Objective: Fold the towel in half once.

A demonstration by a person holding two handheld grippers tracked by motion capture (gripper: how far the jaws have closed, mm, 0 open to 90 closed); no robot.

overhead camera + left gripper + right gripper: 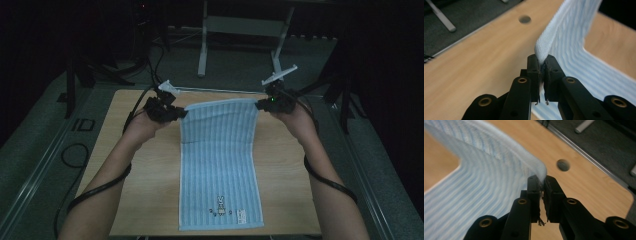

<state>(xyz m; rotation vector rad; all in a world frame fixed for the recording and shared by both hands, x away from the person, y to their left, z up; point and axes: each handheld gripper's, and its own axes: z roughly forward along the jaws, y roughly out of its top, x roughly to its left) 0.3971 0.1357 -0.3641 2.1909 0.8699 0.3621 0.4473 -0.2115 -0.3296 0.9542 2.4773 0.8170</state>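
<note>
A light blue striped towel (219, 155) with a small rabbit print near its front edge lies lengthwise on the wooden table (135, 165). Its far edge is lifted off the wood. My left gripper (181, 113) is shut on the far left corner of the towel (554, 40), pinched between the black jaws (542, 65). My right gripper (260, 104) is shut on the far right corner, where the towel (499, 170) folds into the jaws (542, 184). The near half of the cloth rests flat on the table.
The table has a round hole near each far corner (525, 19) (563, 165). A white metal frame (240, 30) stands on the floor behind the table. Black cables (90, 192) trail along both forearms and over the left side of the table.
</note>
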